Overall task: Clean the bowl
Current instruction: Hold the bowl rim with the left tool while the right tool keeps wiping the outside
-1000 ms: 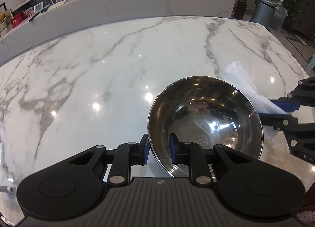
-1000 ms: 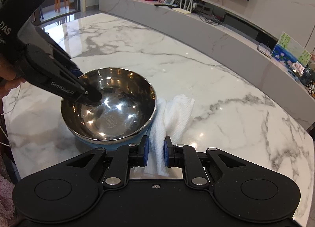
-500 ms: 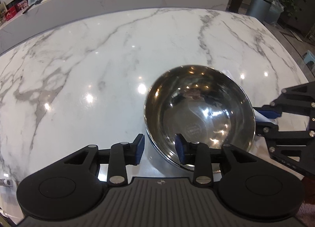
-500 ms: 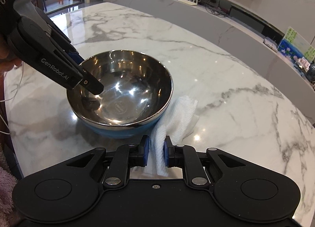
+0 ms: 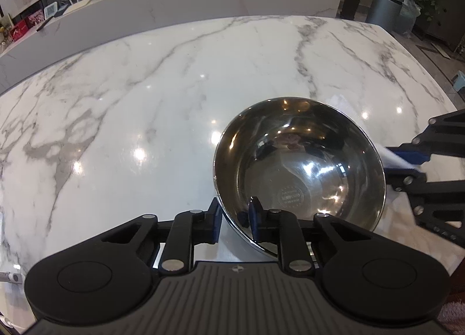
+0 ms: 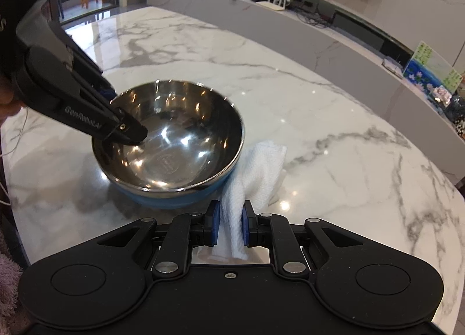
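Your left gripper (image 5: 234,220) has just been closing and now pinches the near rim of the round stainless-steel bowl with the blue outer shell (image 5: 299,166), one finger inside the wall, one outside. Your right gripper (image 6: 229,226) is clamped on the soft white cloth (image 6: 255,172), which trails beyond its fingers against the bowl's side. Judged stiff, light and slippery on the glossy marble tabletop (image 5: 145,102); hold at the rim.

A glossy white marble desk (image 6: 334,120) with grey veins carries a steel bowl (image 6: 174,143) with a blue outside, tilted, and a crumpled white cloth (image 6: 258,169) touching the bowl's side.
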Tool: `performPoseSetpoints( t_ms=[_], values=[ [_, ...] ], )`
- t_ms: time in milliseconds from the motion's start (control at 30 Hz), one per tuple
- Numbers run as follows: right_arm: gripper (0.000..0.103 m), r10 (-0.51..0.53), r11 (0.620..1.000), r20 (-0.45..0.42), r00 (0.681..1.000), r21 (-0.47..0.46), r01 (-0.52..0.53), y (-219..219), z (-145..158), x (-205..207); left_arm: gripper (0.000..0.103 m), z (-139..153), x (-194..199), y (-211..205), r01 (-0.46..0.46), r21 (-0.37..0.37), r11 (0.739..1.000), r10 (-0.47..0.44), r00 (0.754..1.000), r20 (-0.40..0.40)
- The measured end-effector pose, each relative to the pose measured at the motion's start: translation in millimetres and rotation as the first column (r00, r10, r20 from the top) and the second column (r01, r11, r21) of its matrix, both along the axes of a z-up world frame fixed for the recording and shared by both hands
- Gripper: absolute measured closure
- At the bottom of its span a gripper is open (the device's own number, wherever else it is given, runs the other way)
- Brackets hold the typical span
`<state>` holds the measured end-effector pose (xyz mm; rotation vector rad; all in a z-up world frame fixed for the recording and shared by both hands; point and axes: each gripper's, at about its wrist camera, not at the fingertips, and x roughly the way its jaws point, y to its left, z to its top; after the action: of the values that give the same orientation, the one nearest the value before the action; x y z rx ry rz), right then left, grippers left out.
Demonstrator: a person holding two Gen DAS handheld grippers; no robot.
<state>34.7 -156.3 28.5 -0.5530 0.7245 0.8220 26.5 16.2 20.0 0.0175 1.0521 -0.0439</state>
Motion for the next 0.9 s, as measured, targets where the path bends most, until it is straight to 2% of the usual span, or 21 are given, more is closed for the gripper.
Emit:
performPoseSetpoints(
  t_ms=[200,333,733,900],
  values=[
    [0.09,0.004,1.0,0.013,1.0,0.011,-0.004,-1.7,5.3,-0.5,0.086,-0.7,3.0,-1.0,-0.005,0.002,1.0,0.005,1.0,0.008],
    [0.09,0.007,1.0,0.0,1.0,0.011,-0.007,-0.2,-0.7,-1.1,0.082,0.2,0.8,0.4,-0.002,-0.009,1.0,0.002,1.0,-0.013],
    [0.09,0.028,1.0,-0.03,0.999,-0.009,-0.029,5.7,-17.6,-7.8,0.082,0.9,-3.5,-1.7,-0.001,0.016,1.0,0.002,1.0,-0.029],
    [0.09,-0.041,0.999,-0.01,0.999,-0.015,0.041,0.5,-16.8,0.8,0.082,-1.2,-0.8,-3.8,-0.01,0.023,1.0,0.011,1.0,-0.021]
  ],
)
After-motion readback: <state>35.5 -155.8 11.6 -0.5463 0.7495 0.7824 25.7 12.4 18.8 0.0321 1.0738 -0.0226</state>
